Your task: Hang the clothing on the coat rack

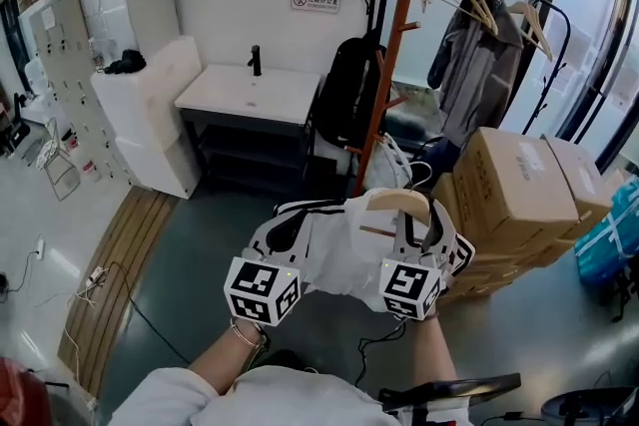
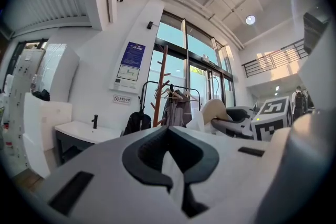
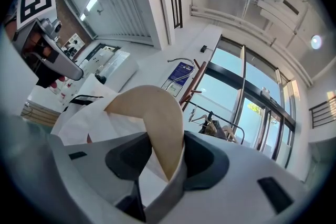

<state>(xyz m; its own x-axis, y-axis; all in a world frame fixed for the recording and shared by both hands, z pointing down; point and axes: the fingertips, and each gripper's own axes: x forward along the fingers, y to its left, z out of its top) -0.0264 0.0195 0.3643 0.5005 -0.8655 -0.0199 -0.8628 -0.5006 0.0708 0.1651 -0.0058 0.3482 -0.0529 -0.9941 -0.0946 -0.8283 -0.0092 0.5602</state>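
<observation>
Fabric spans the gap between your two grippers in the head view: a white garment [image 1: 334, 249] with black trim hangs from the left gripper [image 1: 285, 262] across to the right gripper [image 1: 414, 242]. A wooden hanger [image 1: 399, 203] arches just above the right one. The coat rack [image 1: 394, 45], a brown pole with pegs, stands ahead of both grippers and well apart from them. In the left gripper view your jaws are closed on a thin fold of the white cloth. Whether anything stiffer sits inside that fold is hard to say from here. The hanger shows off to this gripper's right, with the rack beyond the jaws. In the right gripper view your jaws clamp the hanger's pale wooden end together with the cloth wrapped round it. The rest of the garment spreads away to this gripper's left.
</observation>
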